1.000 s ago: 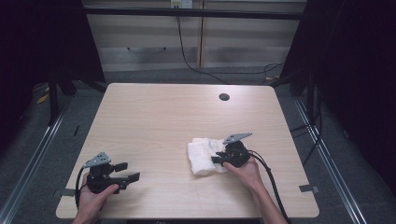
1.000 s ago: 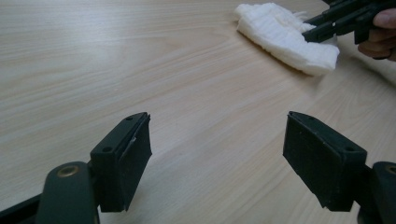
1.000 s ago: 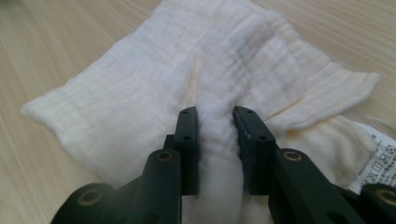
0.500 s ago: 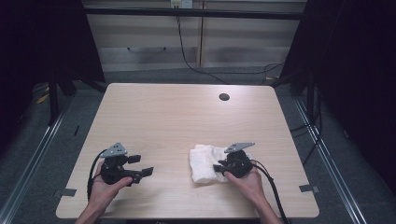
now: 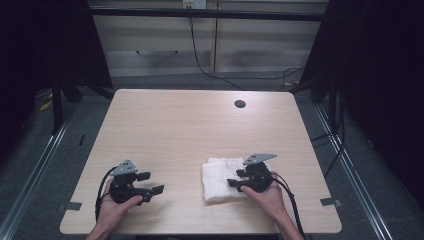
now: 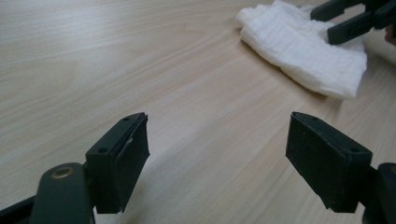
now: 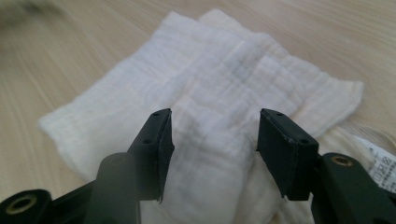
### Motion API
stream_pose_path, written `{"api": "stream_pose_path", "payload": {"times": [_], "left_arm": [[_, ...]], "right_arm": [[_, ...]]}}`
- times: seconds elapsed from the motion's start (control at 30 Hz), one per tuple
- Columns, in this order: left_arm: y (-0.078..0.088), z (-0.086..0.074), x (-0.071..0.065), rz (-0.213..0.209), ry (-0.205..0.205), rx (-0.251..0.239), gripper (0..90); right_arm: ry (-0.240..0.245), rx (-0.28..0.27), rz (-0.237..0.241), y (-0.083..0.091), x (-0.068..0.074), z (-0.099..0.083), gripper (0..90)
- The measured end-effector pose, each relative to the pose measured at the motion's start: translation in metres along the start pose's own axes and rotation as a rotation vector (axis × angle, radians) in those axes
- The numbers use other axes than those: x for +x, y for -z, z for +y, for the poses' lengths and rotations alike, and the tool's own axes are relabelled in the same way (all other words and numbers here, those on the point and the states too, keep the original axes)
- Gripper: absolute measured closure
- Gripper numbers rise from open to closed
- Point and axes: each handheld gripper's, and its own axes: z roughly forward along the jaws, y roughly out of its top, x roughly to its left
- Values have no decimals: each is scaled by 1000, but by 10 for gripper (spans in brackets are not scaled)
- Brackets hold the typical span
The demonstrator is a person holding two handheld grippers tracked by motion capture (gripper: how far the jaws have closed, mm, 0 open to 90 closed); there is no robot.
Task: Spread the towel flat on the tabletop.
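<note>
Cloth [image 5: 222, 179], white and folded into a rough square, lay flat on tabletop [image 5: 190, 125] at about five o'clock from centre, near front edge. Right tongs [image 5: 234, 181] hovered at cloth's three-o'clock edge, jaws just opened and standing apart over top layer, nothing pinched between pads; in right gripper view cloth [image 7: 224, 107] seen lying slack between and beyond jaws, small label [image 7: 384, 163] showing at lower right. Compared with a second earlier: grip on cloth let go, cloth settled slightly nearer front edge. Left tongs [image 5: 154, 183] shifted inward from seven o'clock corner toward cloth, jaws wide open and empty, bare wood ahead, cloth [image 6: 303, 51] well apart at one o'clock in left gripper view. Small dark hole [image 5: 240, 104] in tabletop at one o'clock, untouched. Judged: fold or placement step finished by release; next likely a fresh grasp, perhaps with both tongs, though not certain.
</note>
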Motion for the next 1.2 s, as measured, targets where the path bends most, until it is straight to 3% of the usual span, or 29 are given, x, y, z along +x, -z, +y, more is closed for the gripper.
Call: {"api": "stream_pose_path", "payload": {"times": [0.23, 0.4, 0.53, 0.67, 0.77, 0.87, 1.03, 1.2], "left_arm": [[-2, 0, 1, -6, -14, 3, 208], [-2, 0, 2, -1, -9, 0, 208], [-2, 0, 3, -1, -10, -1, 208], [-3, 0, 2, -2, -3, 0, 208], [-1, 0, 1, -7, -10, -1, 208], [-1, 0, 1, -7, -11, 0, 208], [-2, 0, 0, -18, -8, -2, 206], [-3, 0, -1, -24, -17, 8, 205]], "right_arm": [[17, -50, 14, 16, -5, 8, 392], [19, -67, 6, 27, -21, 18, 456], [27, -90, 16, 29, -36, 27, 559], [51, -39, 2, 18, -47, 32, 659], [42, -7, 14, 7, -52, 33, 692], [22, -16, 49, 0, -54, 33, 694], [22, 17, 65, -12, -54, 31, 633], [55, 39, 31, -20, -48, 28, 607]]}}
